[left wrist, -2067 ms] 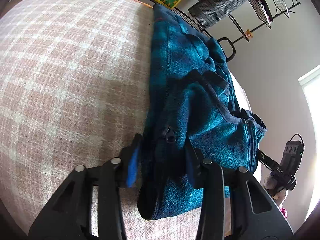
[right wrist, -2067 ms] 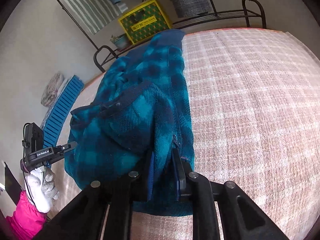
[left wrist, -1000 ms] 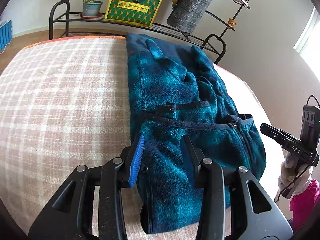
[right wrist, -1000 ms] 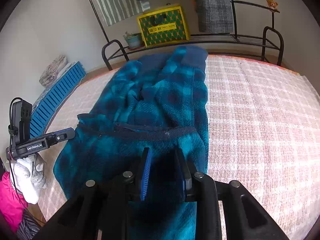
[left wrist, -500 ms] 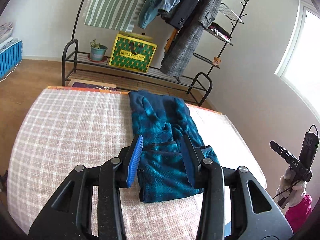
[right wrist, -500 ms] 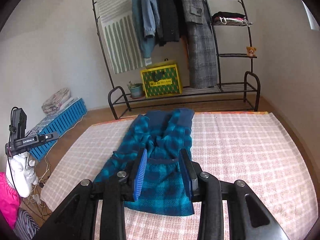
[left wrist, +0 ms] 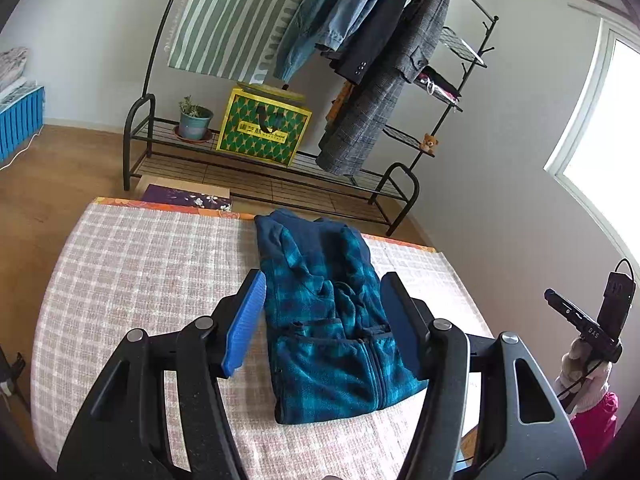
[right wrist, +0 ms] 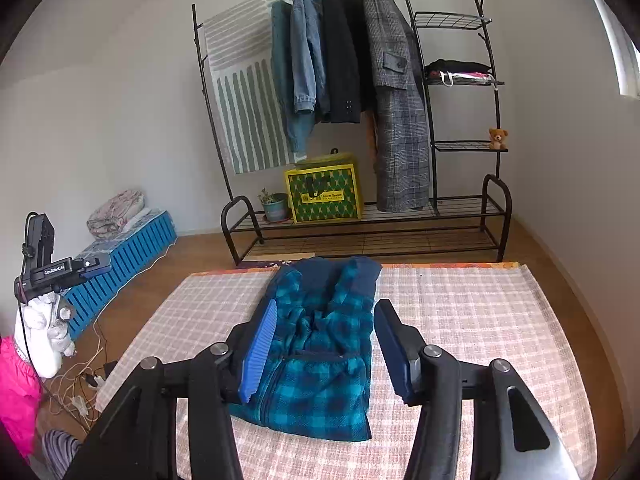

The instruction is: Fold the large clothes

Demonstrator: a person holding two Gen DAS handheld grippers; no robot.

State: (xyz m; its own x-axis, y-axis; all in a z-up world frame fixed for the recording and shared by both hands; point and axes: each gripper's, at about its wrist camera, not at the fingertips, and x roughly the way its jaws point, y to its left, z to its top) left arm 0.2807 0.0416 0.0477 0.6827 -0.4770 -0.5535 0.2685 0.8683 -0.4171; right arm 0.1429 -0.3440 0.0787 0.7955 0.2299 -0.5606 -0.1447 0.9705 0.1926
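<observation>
A teal and navy plaid fleece jacket (left wrist: 328, 320) lies folded into a long narrow strip on the pink checked table (left wrist: 140, 280), its lower part doubled up over the middle. It also shows in the right wrist view (right wrist: 316, 352). My left gripper (left wrist: 320, 320) is open and empty, held well above and back from the jacket. My right gripper (right wrist: 324, 348) is open and empty too, raised above the jacket's near end.
A black clothes rack (right wrist: 360, 100) with hanging coats, a yellow-green box (right wrist: 324, 194) and a potted plant (right wrist: 276, 204) stands beyond the table's far edge. A blue crate (right wrist: 128, 248) is on the floor at left. Cables (right wrist: 88, 376) lie by the table's left side.
Both grippers let go of the jacket's folded edge, opened wide and pulled up and back away from it. The jacket stays folded on the table.
</observation>
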